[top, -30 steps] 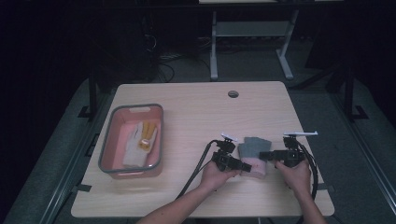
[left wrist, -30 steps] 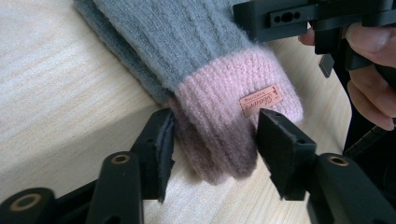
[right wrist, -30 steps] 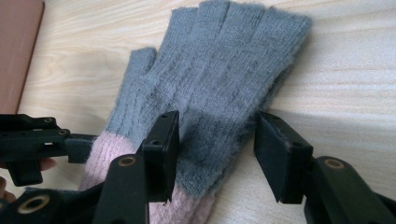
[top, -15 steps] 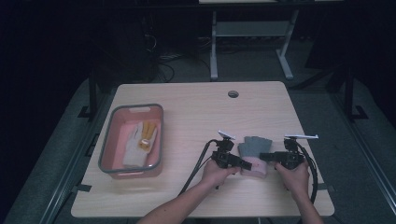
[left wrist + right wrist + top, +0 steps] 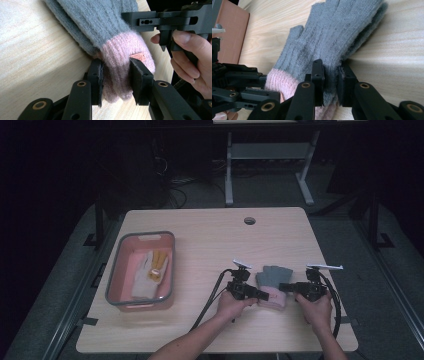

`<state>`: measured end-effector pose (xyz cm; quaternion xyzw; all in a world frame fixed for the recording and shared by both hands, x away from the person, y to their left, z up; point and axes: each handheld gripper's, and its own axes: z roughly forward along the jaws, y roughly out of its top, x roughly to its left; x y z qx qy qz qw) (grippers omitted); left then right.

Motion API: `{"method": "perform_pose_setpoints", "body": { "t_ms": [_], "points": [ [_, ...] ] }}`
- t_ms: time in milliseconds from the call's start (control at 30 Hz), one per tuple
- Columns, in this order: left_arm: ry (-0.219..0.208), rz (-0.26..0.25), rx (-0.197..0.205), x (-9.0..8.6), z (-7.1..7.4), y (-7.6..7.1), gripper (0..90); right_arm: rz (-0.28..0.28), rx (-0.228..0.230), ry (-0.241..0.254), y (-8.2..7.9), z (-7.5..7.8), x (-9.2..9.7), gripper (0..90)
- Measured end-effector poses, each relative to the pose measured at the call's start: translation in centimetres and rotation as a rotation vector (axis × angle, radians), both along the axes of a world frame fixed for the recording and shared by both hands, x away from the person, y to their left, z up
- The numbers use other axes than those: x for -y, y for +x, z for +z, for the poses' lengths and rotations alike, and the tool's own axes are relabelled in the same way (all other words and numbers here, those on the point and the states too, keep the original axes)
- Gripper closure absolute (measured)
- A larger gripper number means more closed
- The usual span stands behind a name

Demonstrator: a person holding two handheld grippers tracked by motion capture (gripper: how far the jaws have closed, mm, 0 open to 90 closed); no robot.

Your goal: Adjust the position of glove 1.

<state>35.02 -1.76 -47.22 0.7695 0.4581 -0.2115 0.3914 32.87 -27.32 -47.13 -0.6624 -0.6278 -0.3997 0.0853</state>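
Your left tool [image 5: 115, 75] is pinching the pink ribbed cuff of the grey knitted glove [image 5: 272, 279], its jaws having just been closing on the wool. Your right tool [image 5: 331, 75] is clamping the cuff's opposite edge, also freshly closing. The glove is lying near the counter's [image 5: 210, 240] front right corner. Try lifting both sides evenly. A grey-rimmed pink plastic tub [image 5: 116, 270] holding pale gloves is sitting at the left edge; the room beyond is staying dark.
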Motion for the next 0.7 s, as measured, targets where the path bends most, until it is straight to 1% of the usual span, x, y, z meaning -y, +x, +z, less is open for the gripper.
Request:
{"method": "perform_pose_setpoints", "body": {
  "t_ms": [100, 133, 333, 700],
  "points": [
    [-0.007, -0.005, 0.008, -0.1, 0.0, 0.0, 65.0, 0.0, 0.002, 0.0, 0.0, 0.1, 0.0, 78.1],
    [-0.007, -0.006, 0.01, -0.1, 0.0, 0.1, 65.0, 0.005, 0.004, -0.007, 0.0, 0.2, -0.1, 78.1],
    [-0.011, -0.009, 0.013, -0.3, 0.1, 0.1, 65.4, 0.017, 0.009, -0.013, 0.0, 0.6, -0.1, 78.2],
    [-0.027, -0.013, 0.016, -1.2, 0.6, 0.1, 65.7, 0.021, 0.013, 0.017, -0.1, 1.2, -0.5, 78.2]
  ]
}}
